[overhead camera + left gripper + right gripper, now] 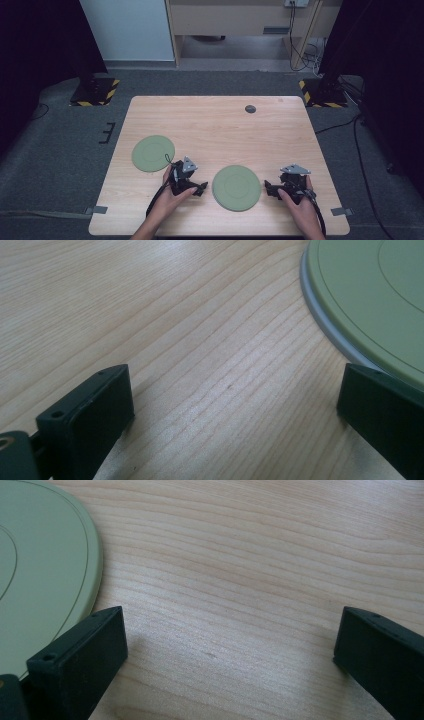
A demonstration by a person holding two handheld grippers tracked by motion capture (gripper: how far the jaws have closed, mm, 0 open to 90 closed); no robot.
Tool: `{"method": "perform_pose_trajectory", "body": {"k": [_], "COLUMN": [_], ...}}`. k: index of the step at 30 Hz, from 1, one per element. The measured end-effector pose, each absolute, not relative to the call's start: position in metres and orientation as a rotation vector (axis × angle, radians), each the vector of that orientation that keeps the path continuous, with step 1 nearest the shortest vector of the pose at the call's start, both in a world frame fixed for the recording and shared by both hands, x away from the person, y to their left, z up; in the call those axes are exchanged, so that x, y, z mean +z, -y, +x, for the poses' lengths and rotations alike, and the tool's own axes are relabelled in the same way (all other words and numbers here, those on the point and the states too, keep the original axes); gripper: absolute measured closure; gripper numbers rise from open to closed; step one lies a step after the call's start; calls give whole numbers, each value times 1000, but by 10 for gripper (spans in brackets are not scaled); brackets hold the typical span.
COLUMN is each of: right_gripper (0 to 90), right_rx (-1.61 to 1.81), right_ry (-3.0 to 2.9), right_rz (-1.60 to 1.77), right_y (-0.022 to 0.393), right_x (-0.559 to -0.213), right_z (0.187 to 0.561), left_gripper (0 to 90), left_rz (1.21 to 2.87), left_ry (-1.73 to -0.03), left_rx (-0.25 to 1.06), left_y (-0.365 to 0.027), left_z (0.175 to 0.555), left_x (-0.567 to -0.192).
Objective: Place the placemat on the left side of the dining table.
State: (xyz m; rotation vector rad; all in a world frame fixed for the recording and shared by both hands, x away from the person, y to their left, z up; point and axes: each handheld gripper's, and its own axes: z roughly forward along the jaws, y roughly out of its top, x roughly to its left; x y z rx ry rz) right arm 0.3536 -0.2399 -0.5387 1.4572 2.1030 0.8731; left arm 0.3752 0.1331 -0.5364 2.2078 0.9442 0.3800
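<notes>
On the wooden table point(215, 125) we count two green plates, two grippers and one small dark round disc point(250, 109) near the far edge. Starting at the left, the first plate point(153, 153) lies flat on its own, well apart from the work. Next comes our left gripper point(200, 188), resting low on the wood with its jaws spread wide and nothing between them; in the left gripper view bare wood lies between the two black jaws, and the plate's rim sits just beside the right-hand one.

The second plate point(236, 187) lies between the two tools, near the front edge, and this is the one we take to be in hand. It looks like a thin, stiff, light disc, probably plastic or melamine, with a smooth and rather slippery face. Lying flat, it gives little to bite on, so we judge that the rim point(320, 325) is the place to pinch, one jaw above and one slid beneath, perhaps from both sides at once.

At the right, our right gripper point(269, 188) faces the plate with its jaws likewise wide and empty, the plate's edge point(95, 560) just beside one jaw.
</notes>
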Motion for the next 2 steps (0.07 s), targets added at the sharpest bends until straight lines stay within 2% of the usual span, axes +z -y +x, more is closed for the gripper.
{"method": "perform_pose_trajectory", "body": {"k": [2], "right_gripper": [10], "right_rx": [873], "right_ry": [-2103], "right_rz": [1457], "right_y": [240], "right_x": [-539], "right_z": [353], "left_gripper": [1], "left_rz": [2205], "left_ry": [-955], "left_rx": [386], "left_y": [-133], "left_z": [375], "left_x": [-536]}}
